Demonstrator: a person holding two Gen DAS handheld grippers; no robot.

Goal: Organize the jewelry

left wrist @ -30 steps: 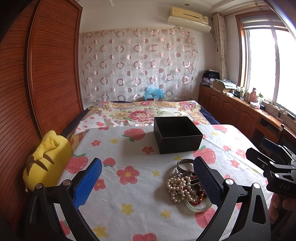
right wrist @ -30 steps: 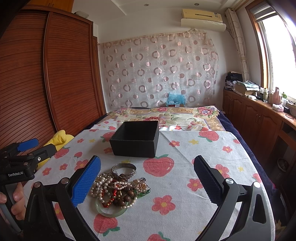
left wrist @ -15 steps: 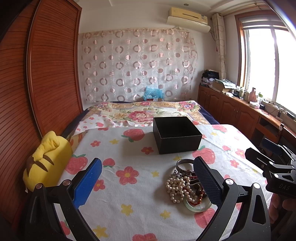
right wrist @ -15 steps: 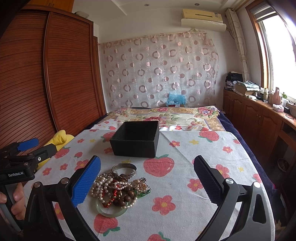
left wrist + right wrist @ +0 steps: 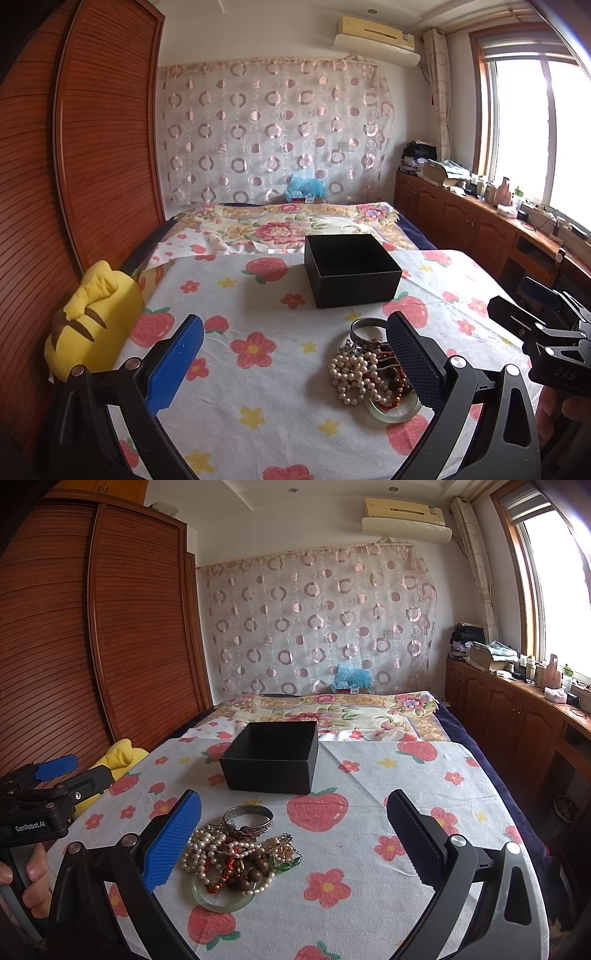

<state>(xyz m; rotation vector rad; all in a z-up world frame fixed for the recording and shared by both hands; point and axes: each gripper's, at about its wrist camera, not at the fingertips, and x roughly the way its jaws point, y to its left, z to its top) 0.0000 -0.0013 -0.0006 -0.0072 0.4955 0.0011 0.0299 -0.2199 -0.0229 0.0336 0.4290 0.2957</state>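
Note:
A pile of jewelry (image 5: pixel 236 853) lies on the flowered cloth: pearl strands, brown and red beads, a silver bangle (image 5: pixel 248 816) and a pale green bangle (image 5: pixel 218 897). It also shows in the left wrist view (image 5: pixel 369 369), partly behind my right-hand finger. An open, empty black box (image 5: pixel 272 760) stands just beyond the pile, also seen in the left wrist view (image 5: pixel 351 273). My left gripper (image 5: pixel 295 354) is open and empty, left of the pile. My right gripper (image 5: pixel 295 834) is open and empty, above and right of the pile.
A yellow plush toy (image 5: pixel 88 321) lies at the cloth's left edge by the wooden wardrobe (image 5: pixel 74 166). A flowered blanket (image 5: pixel 332 709) covers the bed behind the box. Wooden cabinets (image 5: pixel 517 716) run along the right wall under the window.

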